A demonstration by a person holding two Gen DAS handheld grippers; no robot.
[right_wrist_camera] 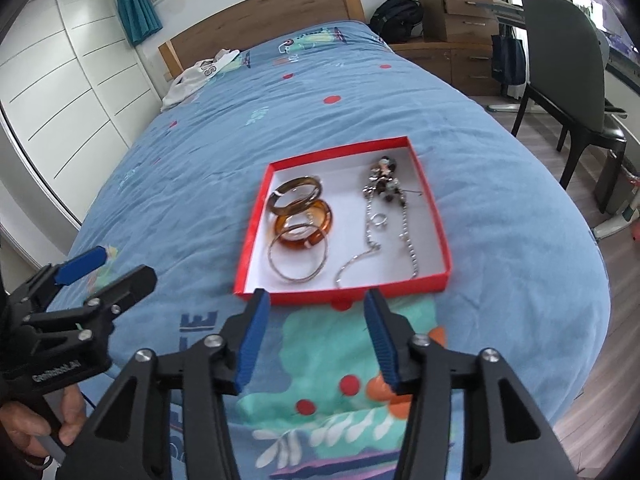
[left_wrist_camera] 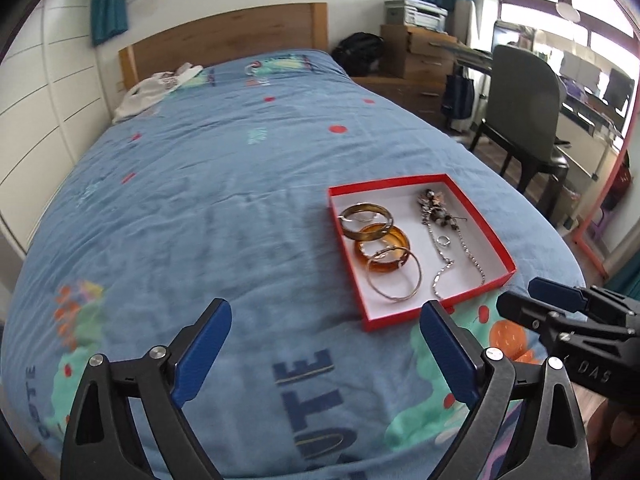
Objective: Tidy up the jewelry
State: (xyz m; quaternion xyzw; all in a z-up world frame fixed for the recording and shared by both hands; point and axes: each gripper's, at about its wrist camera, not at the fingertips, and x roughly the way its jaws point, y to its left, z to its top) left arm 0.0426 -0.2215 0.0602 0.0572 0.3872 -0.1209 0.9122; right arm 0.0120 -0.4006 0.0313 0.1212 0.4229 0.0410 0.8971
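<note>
Both wrist cameras look steeply down along their fingers from the foot edge of the blue patterned bedspread (left_wrist_camera: 200, 208) toward the wooden headboard (right_wrist_camera: 264, 12). The 2 views share the shallow red cardboard box (left_wrist_camera: 496, 246), seemingly nearer the right camera.

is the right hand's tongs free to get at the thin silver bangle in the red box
Probably yes. The right tongs stand open and empty just short of the red box, whose top is open. The thin silver bangle lies nearest that wall, though it leans on the amber bangle.
</note>
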